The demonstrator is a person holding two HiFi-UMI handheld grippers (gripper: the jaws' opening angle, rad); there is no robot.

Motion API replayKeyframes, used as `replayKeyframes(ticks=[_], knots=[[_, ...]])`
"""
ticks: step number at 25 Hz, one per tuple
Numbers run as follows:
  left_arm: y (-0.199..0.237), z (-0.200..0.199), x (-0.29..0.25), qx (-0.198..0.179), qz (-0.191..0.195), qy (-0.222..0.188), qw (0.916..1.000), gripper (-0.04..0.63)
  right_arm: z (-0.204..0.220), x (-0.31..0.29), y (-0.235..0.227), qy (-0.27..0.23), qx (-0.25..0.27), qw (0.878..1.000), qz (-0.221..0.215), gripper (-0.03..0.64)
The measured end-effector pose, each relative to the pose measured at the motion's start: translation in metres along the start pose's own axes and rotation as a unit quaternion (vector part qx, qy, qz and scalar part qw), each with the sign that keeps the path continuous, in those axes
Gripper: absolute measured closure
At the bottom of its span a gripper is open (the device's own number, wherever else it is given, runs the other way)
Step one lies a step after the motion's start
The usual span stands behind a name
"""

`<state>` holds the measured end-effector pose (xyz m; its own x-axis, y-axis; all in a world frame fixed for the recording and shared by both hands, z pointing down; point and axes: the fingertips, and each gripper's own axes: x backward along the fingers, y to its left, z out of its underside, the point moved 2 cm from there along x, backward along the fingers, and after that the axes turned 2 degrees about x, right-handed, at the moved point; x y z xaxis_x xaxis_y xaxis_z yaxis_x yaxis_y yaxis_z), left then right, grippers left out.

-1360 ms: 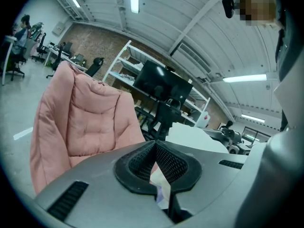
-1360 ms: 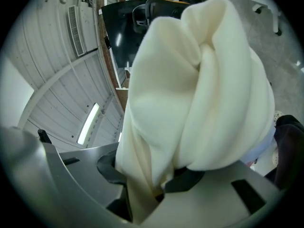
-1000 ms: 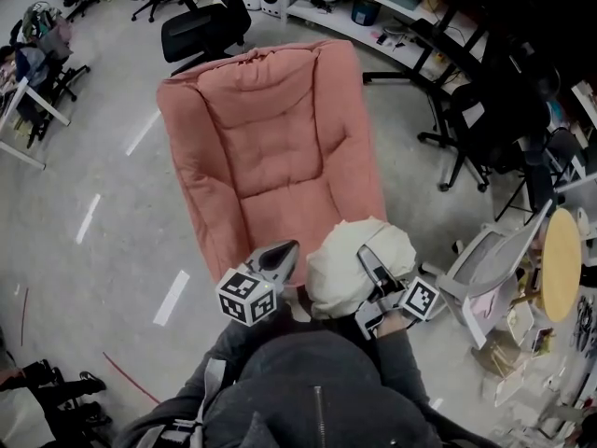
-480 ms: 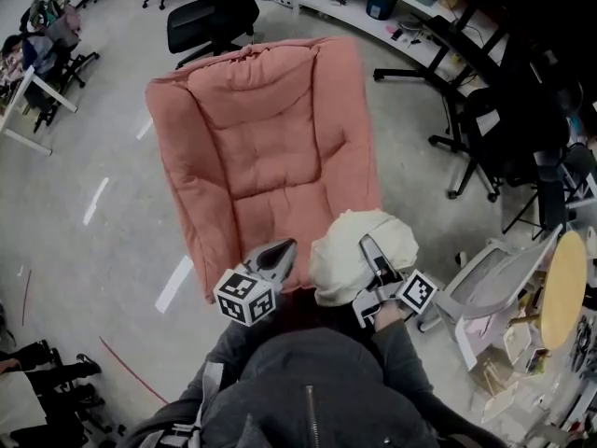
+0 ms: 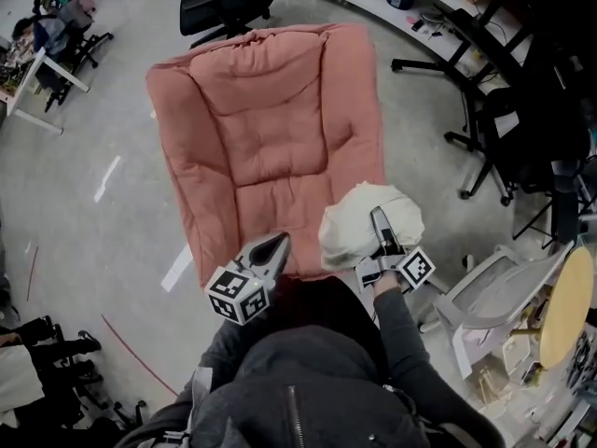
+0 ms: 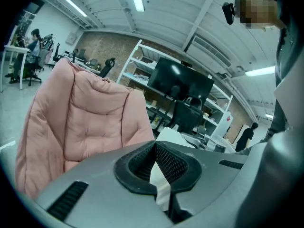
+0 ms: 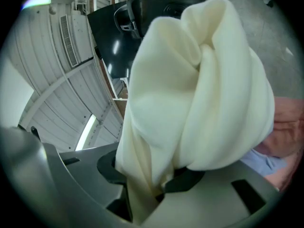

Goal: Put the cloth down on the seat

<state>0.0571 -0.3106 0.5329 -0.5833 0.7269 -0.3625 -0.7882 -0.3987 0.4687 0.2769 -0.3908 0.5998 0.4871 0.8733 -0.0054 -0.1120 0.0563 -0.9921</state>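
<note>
Your right gripper (image 5: 378,220) is pinching the cloth (image 7: 199,80). The jaws are closed on a thick fold of it. The rest puffs up in a big soft ball on top of the jaws and out past the tips. In the right gripper view it fills nearly everything in front of you.

Your left gripper (image 5: 278,243) has its jaws pressed together at the tips. It does not seem to hold anything. The cloth is off to its right and not touching it.

You are on the carrying step. The cloth is not down yet, and it looks lifted, not resting.

The seat (image 5: 280,213) is just under and ahead of both grippers. The cloth ball hangs over the seat's front right corner, by the arm pad. Part of it may be past the edge.

I think the next move is to bring the right gripper a bit to its left and forward, so the cloth is over the middle of the seat. Then go down until the cloth rests on the cushion, and open the jaws. Pull back slowly, because a fold could catch on the pads.

Farther on, past the tips, the chair back (image 5: 270,91) rises up. Keep the cloth short of it.
</note>
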Motion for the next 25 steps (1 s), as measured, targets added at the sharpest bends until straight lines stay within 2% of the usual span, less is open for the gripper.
replayKeyframes(ticks=[4,8,10,13,15,21,25], knots=[[0.003,0.004,0.009,0.000,-0.014,0.004,0.9999,0.586,-0.012,-0.012,-0.039,-0.019,-0.016,0.999,0.023,0.469],[0.004,0.004,0.022,0.006,-0.032,-0.004,0.9994,0.586,-0.024,-0.010,-0.085,-0.039,-0.027,0.996,0.076,0.469],[0.004,0.008,0.028,0.011,-0.040,-0.004,0.9991,0.586,-0.031,-0.004,-0.109,-0.059,-0.043,0.991,0.114,0.469],[0.003,0.016,0.030,0.016,-0.043,0.002,0.9989,0.586,-0.041,0.011,-0.137,-0.107,-0.098,0.977,0.156,0.469],[0.000,0.020,0.029,0.018,-0.041,0.008,0.9990,0.586,-0.040,0.018,-0.148,-0.112,-0.116,0.973,0.166,0.469],[-0.009,0.027,0.019,0.012,-0.024,0.021,0.9994,0.586,-0.030,0.022,-0.163,-0.086,-0.102,0.972,0.193,0.468],[-0.014,0.026,0.014,0.012,-0.014,0.020,0.9996,0.586,-0.032,0.022,-0.164,-0.086,-0.121,0.972,0.184,0.465]])
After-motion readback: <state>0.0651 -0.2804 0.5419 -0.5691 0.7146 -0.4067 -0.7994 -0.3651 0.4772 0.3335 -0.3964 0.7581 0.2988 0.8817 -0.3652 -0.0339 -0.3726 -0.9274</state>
